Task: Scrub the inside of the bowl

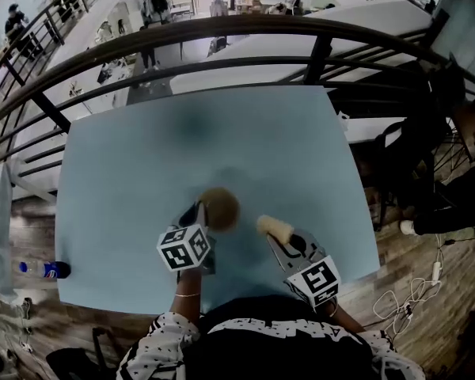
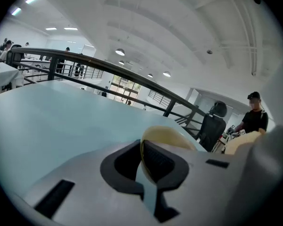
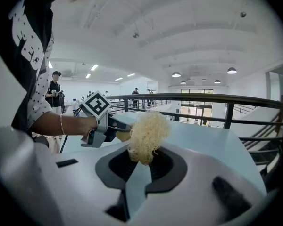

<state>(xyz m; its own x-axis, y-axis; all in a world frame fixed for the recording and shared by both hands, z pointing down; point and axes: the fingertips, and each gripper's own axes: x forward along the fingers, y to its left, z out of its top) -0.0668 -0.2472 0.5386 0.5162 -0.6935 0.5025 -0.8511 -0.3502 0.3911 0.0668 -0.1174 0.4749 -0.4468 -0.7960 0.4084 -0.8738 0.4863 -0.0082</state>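
A tan bowl (image 1: 220,208) hangs tilted just above the near part of the light blue table (image 1: 142,172). My left gripper (image 1: 204,218) is shut on its rim. In the left gripper view the cream rim (image 2: 166,134) stands pinched between the dark pads. My right gripper (image 1: 280,241) is shut on a pale fibrous scrubber (image 1: 274,227), a little to the right of the bowl and apart from it. In the right gripper view the scrubber (image 3: 148,132) fills the jaws, and the left gripper (image 3: 102,126) shows behind it, the bowl mostly hidden.
A black railing (image 1: 222,34) curves round the table's far side. A bottle (image 1: 44,269) lies on the wooden floor at the left. A dark chair (image 1: 416,157) and white cables (image 1: 408,295) are at the right. My own torso presses against the table's near edge.
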